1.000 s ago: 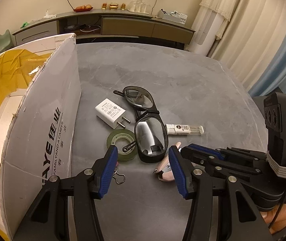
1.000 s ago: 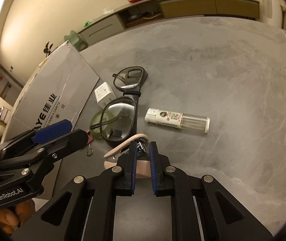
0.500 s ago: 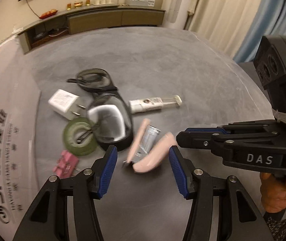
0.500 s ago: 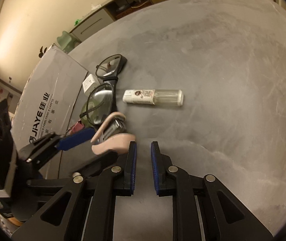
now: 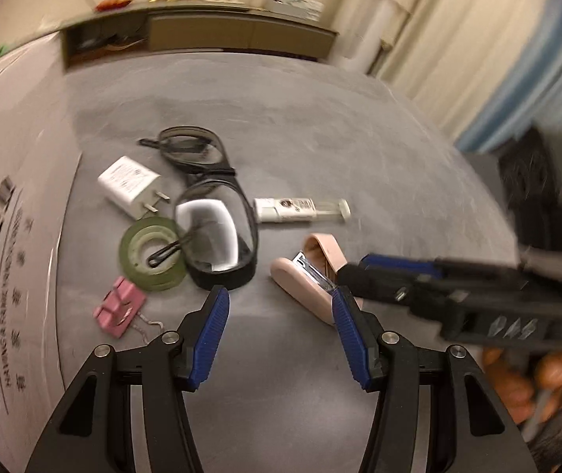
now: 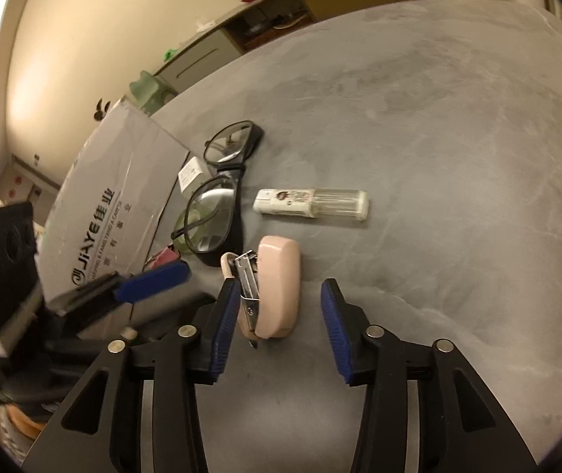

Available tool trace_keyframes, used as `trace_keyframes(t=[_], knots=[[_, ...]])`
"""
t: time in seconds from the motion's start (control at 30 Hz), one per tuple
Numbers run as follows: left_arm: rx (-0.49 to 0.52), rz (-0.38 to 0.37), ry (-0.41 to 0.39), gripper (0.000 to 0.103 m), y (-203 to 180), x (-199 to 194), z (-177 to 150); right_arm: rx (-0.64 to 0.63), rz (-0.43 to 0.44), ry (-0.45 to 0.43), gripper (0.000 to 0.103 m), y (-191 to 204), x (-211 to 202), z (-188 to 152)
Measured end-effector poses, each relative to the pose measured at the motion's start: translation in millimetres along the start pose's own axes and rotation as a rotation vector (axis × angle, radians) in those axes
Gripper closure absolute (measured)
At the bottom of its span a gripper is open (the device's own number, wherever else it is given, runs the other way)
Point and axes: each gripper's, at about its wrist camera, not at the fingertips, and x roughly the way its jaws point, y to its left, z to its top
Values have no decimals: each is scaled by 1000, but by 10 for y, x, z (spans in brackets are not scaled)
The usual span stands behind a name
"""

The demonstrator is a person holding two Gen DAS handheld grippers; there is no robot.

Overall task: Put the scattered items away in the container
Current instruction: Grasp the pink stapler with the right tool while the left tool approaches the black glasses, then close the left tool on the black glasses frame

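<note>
A pink stapler (image 6: 277, 287) lies on its side on the grey table, its near half between the spread fingers of my right gripper (image 6: 281, 299), which is open. In the left wrist view the stapler (image 5: 304, 280) sits just beyond my left gripper (image 5: 279, 307), also open and holding nothing. Black glasses (image 5: 210, 213), a white charger (image 5: 129, 185), a green tape roll (image 5: 151, 252), a pink binder clip (image 5: 119, 307) and a white tube (image 5: 300, 209) lie scattered nearby. The cardboard box (image 6: 111, 197) stands at the left.
The box flap (image 5: 5, 236) borders the items on the left. A blue pad (image 6: 151, 280) of the left gripper reaches in from the left, close to the stapler. Bare tabletop (image 6: 458, 157) stretches to the right and beyond. A sideboard (image 5: 241, 35) stands past the table.
My right gripper, shut at the stapler a second ago, has opened and now straddles it. The stapler has turned and lies flat. The left wrist view swung right, away from the box.
</note>
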Motion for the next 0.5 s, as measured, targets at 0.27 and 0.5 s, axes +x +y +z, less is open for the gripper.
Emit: trace_keyframes(t=[0.27, 0.5], knots=[[-66, 56, -41, 47, 148, -184, 12, -192, -76, 0, 57, 347, 112, -60], [-93, 79, -81, 47, 250, -251, 80, -508, -356, -26, 76, 809, 256, -340]])
